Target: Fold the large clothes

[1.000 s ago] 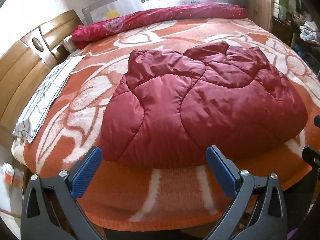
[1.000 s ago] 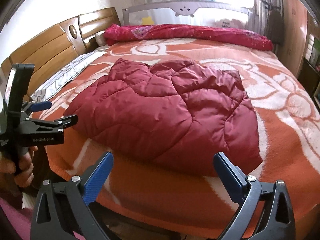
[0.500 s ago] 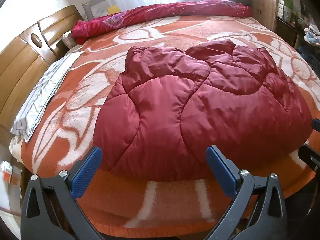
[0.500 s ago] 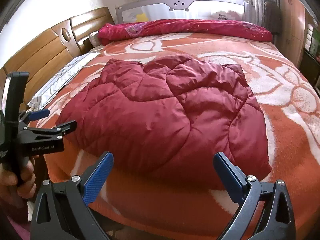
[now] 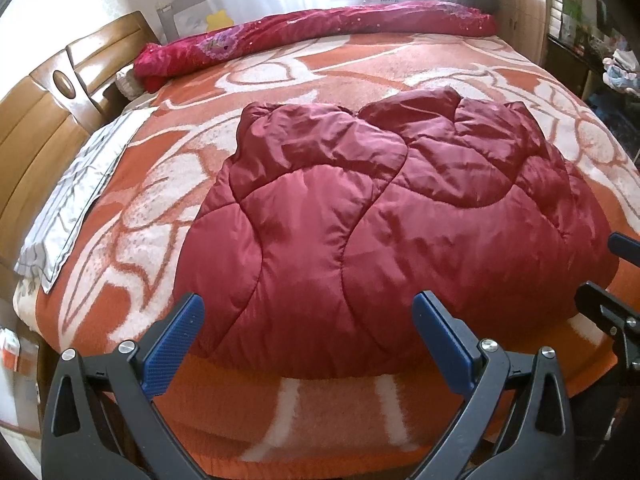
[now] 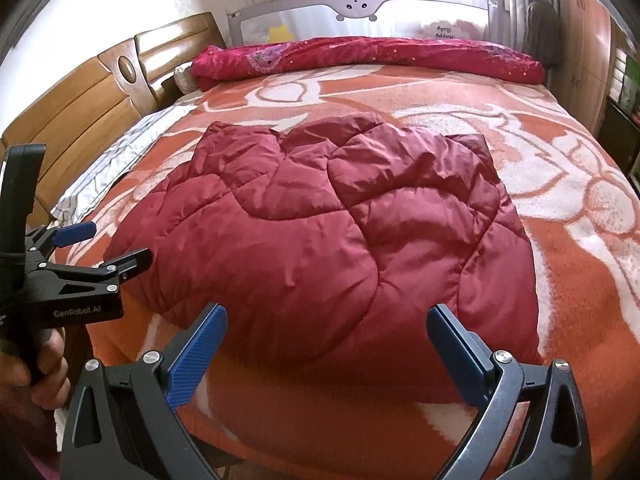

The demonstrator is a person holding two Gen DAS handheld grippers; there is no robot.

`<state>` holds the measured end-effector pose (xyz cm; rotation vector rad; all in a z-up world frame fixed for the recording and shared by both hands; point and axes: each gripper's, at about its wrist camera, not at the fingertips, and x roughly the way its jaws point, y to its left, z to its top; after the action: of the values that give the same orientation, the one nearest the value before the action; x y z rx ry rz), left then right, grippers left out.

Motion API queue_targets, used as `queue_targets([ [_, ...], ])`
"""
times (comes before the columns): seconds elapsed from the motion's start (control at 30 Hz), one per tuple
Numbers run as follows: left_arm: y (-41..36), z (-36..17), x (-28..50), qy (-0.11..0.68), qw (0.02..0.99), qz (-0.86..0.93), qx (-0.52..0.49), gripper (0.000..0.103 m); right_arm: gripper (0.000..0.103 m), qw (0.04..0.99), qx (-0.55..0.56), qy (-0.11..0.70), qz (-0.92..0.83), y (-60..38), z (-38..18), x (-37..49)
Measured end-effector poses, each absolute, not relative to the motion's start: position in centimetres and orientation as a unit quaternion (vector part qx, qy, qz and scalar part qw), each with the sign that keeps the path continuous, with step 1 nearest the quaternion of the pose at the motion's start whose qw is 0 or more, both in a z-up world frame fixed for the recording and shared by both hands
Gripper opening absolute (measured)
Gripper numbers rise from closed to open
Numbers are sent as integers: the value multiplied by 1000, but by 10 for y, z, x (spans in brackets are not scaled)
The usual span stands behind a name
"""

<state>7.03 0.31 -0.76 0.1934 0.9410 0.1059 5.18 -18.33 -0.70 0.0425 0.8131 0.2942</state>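
A dark red quilted padded garment (image 5: 360, 216) (image 6: 328, 240) lies bunched on the orange and white bed blanket (image 5: 192, 184). My left gripper (image 5: 308, 340) is open, hovering just short of the garment's near edge. My right gripper (image 6: 326, 348) is open too, over the near edge further right. Neither holds anything. In the right wrist view the left gripper (image 6: 100, 244) shows from the side at the far left, held by a hand (image 6: 40, 376). The tip of the right gripper (image 5: 616, 280) shows at the right border of the left wrist view.
A rolled crimson bedspread (image 5: 320, 32) (image 6: 372, 60) lies along the far side under a grey bed rail (image 6: 360, 4). A wooden headboard (image 5: 44, 100) and a grey-white pillow (image 5: 80, 184) are at the left. Shelves and a wardrobe (image 5: 580, 20) stand at the right.
Both grippers moved forward toward the bed, so the garment looms larger and its near edge now sits between the fingers. Both stayed open.
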Motion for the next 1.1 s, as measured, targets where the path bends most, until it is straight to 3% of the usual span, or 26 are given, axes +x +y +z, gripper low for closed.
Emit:
queue_targets([
  [1.1,-9,-3,81,457,885,32,86,103,101,910,19,390,140,-183,1,66],
])
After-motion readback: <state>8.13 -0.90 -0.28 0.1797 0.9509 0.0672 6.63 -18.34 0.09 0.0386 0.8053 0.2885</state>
